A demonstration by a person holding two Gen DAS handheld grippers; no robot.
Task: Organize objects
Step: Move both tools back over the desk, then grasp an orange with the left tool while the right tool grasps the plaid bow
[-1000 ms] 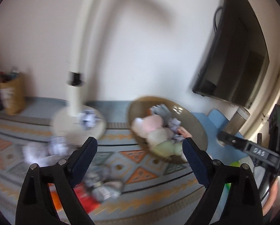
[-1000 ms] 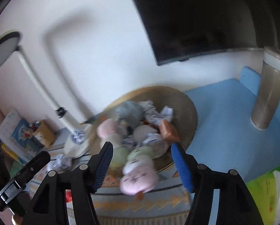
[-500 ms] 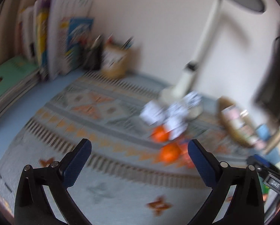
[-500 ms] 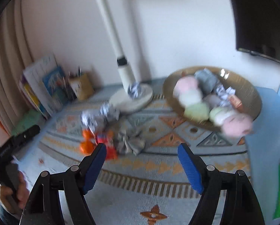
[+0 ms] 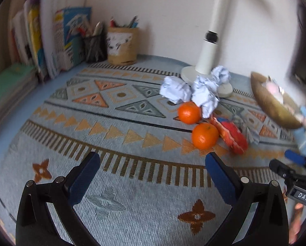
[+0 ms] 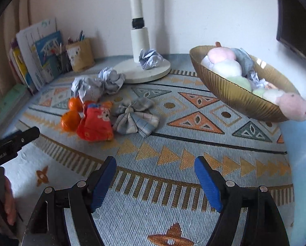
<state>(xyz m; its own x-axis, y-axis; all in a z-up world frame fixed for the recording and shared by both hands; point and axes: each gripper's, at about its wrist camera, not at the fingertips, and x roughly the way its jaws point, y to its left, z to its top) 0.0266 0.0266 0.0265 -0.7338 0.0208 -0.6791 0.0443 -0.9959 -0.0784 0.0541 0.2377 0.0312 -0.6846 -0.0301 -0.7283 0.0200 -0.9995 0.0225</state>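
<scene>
Two oranges [image 5: 204,135] [image 5: 188,112] lie on the patterned mat, also in the right wrist view [image 6: 71,120]. Beside them lie a red snack packet [image 6: 95,124], a checked cloth bundle [image 6: 136,117] and crumpled paper balls [image 5: 206,94] [image 6: 112,80]. A gold bowl [image 6: 241,100] holds soft plush pieces [image 6: 224,67]. My left gripper [image 5: 153,164] is open and empty, low over the mat, short of the oranges. My right gripper [image 6: 155,170] is open and empty, in front of the cloth bundle.
A white lamp stand [image 6: 140,41] with a round base [image 6: 144,73] carries one paper ball [image 6: 150,59]. Pen holders [image 5: 122,47] and upright books [image 5: 56,41] stand at the back left. A dark screen [image 6: 296,16] hangs at the right. A blue plush [image 6: 300,139] lies at the right.
Both grippers have swung down and left, from the bowl and wall toward the mat. The oranges, packet and paper balls are now nearer. Both stay open and empty.
</scene>
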